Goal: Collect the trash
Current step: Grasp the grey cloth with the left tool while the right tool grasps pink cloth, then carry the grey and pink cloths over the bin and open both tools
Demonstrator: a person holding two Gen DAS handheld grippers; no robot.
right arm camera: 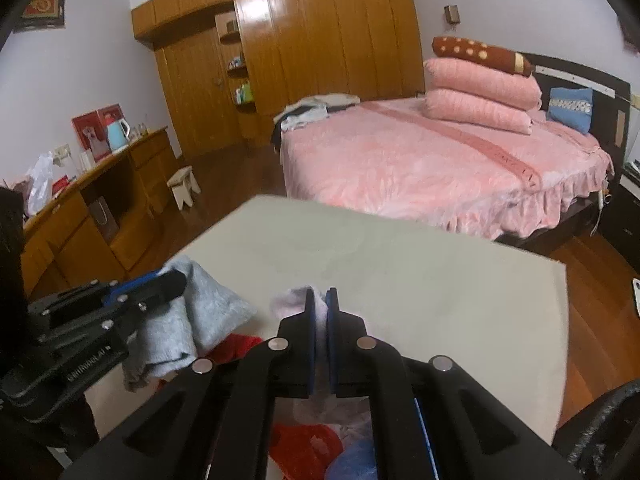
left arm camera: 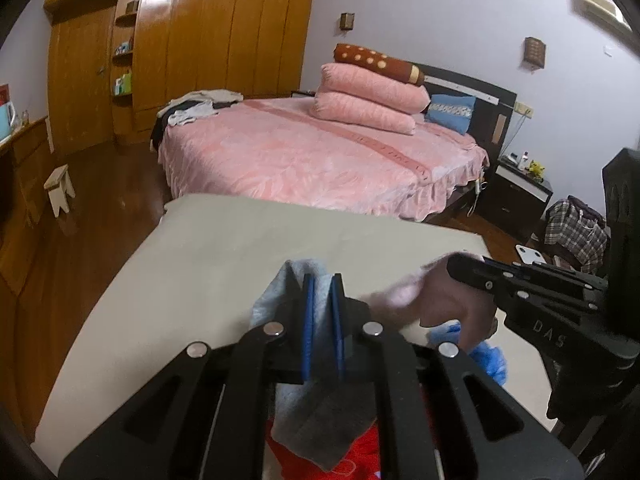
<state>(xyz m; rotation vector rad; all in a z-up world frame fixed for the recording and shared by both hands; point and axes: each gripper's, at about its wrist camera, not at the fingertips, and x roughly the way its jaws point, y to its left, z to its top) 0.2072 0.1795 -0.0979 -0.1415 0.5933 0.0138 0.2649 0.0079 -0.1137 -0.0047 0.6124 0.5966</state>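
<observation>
My left gripper point(left arm camera: 322, 280) is shut on a light blue-grey cloth point(left arm camera: 276, 296), which bunches above the pads and hangs below them. The right wrist view shows the same cloth point(right arm camera: 212, 308) draped under the left gripper point(right arm camera: 168, 282). My right gripper point(right arm camera: 320, 294) is shut on a pale pink wad point(right arm camera: 290, 304); in the left wrist view this wad point(left arm camera: 400, 292) is blurred at the right gripper's point(left arm camera: 454, 262) tip. Under both grippers a red plastic bag point(right arm camera: 304, 452) lies on the beige table point(right arm camera: 420, 264), with crumpled blue plastic point(left arm camera: 490, 360) beside it.
Beyond the table stands a bed point(left arm camera: 304, 160) with a pink cover and stacked pillows. A wooden wardrobe point(left arm camera: 192, 40) lines the back wall. A small stool point(right arm camera: 184, 190) and a wooden dresser point(right arm camera: 100, 200) stand on the left. A dark nightstand point(left arm camera: 516, 192) and a plaid bag point(left arm camera: 576, 232) are on the right.
</observation>
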